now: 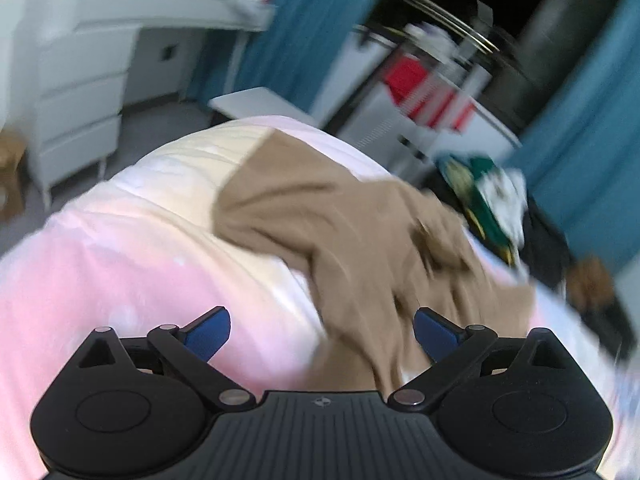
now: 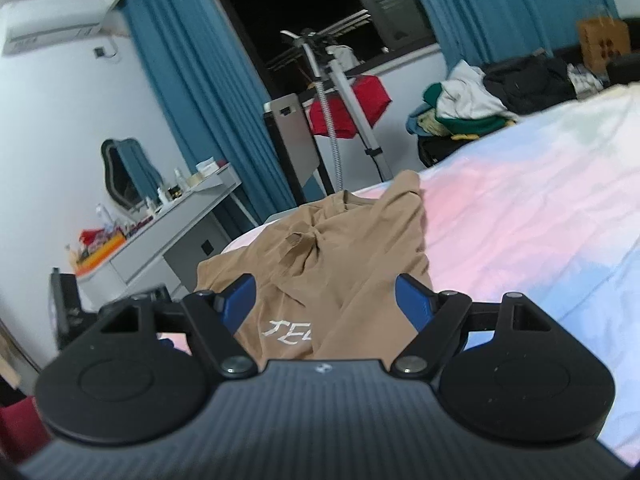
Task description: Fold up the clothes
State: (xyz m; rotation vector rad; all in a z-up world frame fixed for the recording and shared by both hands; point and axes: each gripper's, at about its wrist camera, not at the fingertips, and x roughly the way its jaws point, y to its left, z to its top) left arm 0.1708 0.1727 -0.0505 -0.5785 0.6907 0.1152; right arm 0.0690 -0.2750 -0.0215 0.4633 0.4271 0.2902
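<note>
On the bed (image 2: 520, 216), near its corner, the tan shirt (image 2: 332, 248) lies crumpled while I hover my left gripper (image 1: 322, 334) and right gripper (image 2: 325, 304), both spread and empty, judging I next must pinch 2 edges to flatten it.

Plain tan cotton T-shirt (image 2: 336, 248) with white lettering; mottled pink, cream and pale-blue bedspread (image 2: 520, 208); teal pleated curtains (image 2: 192, 92).
</note>
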